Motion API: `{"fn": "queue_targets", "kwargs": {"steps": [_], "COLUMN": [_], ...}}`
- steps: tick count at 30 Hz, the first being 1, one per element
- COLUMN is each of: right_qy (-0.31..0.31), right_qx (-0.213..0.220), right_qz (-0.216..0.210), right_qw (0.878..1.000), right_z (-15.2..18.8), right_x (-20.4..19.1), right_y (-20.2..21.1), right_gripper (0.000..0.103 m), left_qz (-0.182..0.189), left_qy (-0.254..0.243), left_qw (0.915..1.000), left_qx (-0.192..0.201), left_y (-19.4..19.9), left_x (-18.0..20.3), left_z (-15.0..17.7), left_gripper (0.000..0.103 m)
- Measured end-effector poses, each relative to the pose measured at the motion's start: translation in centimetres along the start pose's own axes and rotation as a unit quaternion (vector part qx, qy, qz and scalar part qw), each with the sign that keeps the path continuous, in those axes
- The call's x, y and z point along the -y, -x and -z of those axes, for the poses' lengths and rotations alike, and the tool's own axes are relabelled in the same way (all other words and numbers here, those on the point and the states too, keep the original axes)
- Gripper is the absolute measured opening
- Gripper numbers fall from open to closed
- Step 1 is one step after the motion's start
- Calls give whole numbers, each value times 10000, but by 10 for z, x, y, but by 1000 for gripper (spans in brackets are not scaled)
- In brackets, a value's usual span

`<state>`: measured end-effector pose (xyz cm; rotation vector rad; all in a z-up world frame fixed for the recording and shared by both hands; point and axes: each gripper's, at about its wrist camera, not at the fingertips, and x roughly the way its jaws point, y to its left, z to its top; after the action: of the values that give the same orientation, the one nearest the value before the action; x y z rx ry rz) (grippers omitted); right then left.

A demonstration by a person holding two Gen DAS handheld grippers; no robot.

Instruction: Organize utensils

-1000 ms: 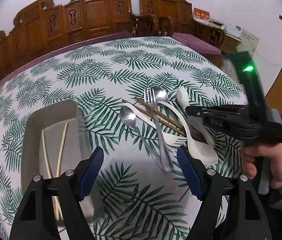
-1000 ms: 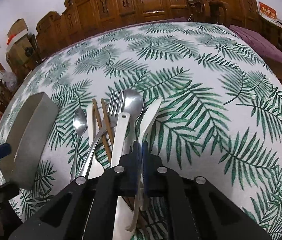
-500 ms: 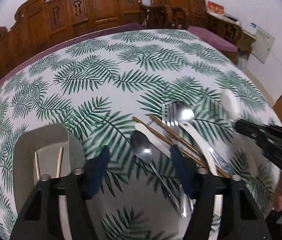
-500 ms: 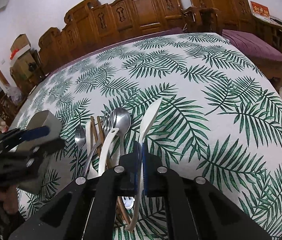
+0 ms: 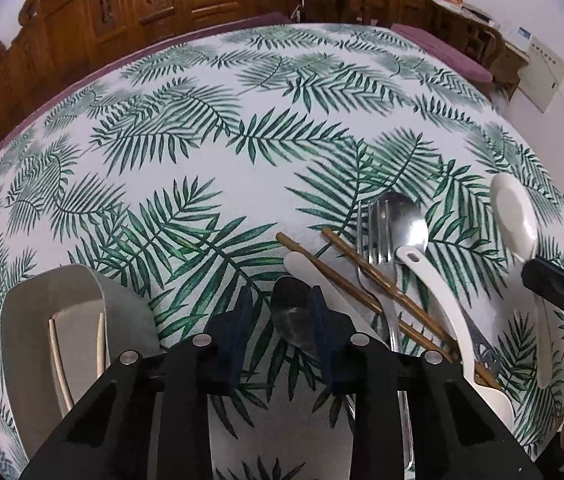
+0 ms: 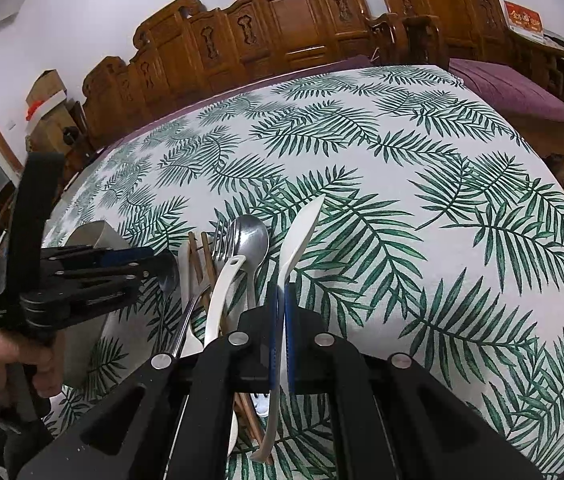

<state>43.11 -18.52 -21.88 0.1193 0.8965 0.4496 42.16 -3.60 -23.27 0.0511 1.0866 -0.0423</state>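
Left gripper [image 5: 279, 322] pitched steeply down over the leaf-patterned tablecloth [image 5: 241, 120], jaws just closing around the bowl of a small steel spoon [image 5: 292, 316]; right pad at the bowl's edge, firm contact not confirmable. Gripped from below by a hand [image 6: 9, 356] in a grey sleeve. Right gripper [image 6: 280, 330] angled downward, blue pads pressed together on the handle of a white plastic spoon [image 6: 300, 236], bowl raised clear of the cloth. Remaining utensils found piled between the grippers: steel fork [image 5: 376, 240], large steel spoon [image 5: 406, 220], brown wooden chopsticks [image 5: 346, 276], white ladle [image 5: 438, 304]. Grey tray [image 5: 25, 344] at left, holding pale chopsticks [image 5: 57, 356].
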Motion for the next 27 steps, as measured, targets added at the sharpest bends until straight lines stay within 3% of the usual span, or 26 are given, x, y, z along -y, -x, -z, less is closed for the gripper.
{"fn": "queue_targets", "kwargs": {"steps": [3, 13, 27], "right_qy": [-3, 33, 162], "right_qx": [-2, 1, 93], "right_qz": [-14, -21, -130], "right_qw": [10000, 10000, 9997], "right_z": [0, 0, 4], "right_x": [0, -3, -23], "right_y": [0, 0, 8], "right_gripper": [5, 5, 5], "left_qz": [-3, 171, 221], "left_qy": [4, -91, -250], "left_qw": [10000, 9998, 9965], "left_qx": [-42, 112, 766], "left_y": [-3, 12, 84], "left_x": [1, 4, 0], "left_z": [-1, 4, 6], "left_gripper": [24, 0, 0]}}
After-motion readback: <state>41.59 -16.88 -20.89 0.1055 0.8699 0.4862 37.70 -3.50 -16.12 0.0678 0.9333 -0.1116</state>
